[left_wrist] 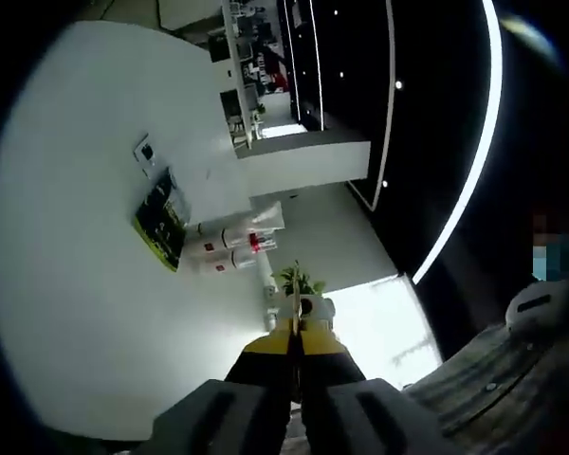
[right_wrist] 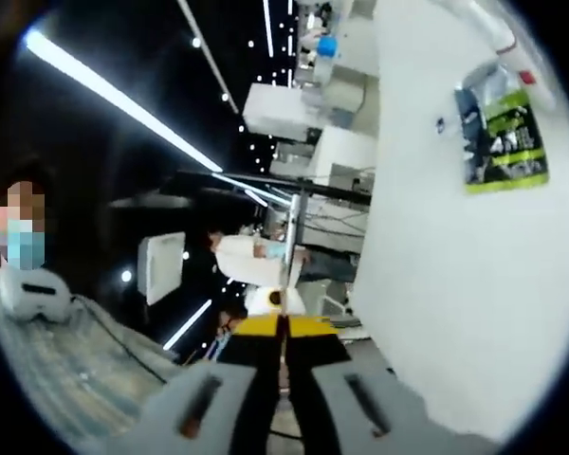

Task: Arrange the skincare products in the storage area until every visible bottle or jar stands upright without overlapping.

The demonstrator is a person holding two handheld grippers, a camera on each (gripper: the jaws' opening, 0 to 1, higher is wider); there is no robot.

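In the left gripper view, your left gripper [left_wrist: 297, 334] points up and away from any work surface, its yellow-tipped jaws pressed together with nothing between them. Ahead of it you face a large white wall [left_wrist: 66, 284] carrying a green-and-black poster [left_wrist: 161, 220]; just beside the poster lie two white cylindrical canisters with red fittings [left_wrist: 229, 248], and a small green leafy plant [left_wrist: 299, 279] sits just past the jaw tips. A long bright strip light [left_wrist: 474, 161] curves across the dark ceiling.

In the right gripper view, your right gripper [right_wrist: 284, 327] is likewise clenched on nothing. Here you see the white wall [right_wrist: 455, 313] on the right with the poster [right_wrist: 504, 137] high up, and a person in a white top [right_wrist: 247, 258] beyond the jaws. No skincare bottle or jar can be made out in either view.
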